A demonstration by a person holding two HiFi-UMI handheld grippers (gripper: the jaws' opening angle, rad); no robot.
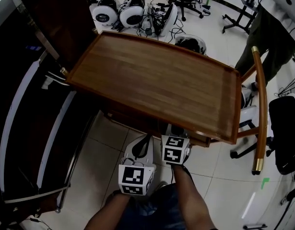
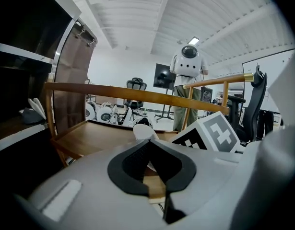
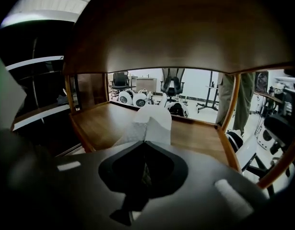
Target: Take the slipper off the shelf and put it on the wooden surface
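Observation:
A white slipper (image 3: 149, 123) sticks out ahead of my right gripper (image 3: 146, 143), which is shut on its near end. It hangs just above the lower wooden shelf (image 3: 109, 123) of a wooden cart, under the cart's top board (image 1: 157, 80). In the head view only the right gripper's marker cube (image 1: 175, 150) shows at the cart's front edge; its jaws and the slipper are hidden below the top. My left gripper (image 2: 147, 140) is shut on nothing, beside and slightly behind the right one, its cube (image 1: 135, 178) lower in the head view. The slipper's tip (image 2: 143, 131) shows past it.
A dark shelf unit (image 1: 37, 128) stands at the left, with another slipper-like thing (image 2: 31, 113) on it. The cart has a curved wooden handle rail (image 1: 260, 109). A person (image 2: 187, 95) stands beyond the cart. White helmets (image 1: 119, 9) and office chairs (image 1: 287, 128) stand around.

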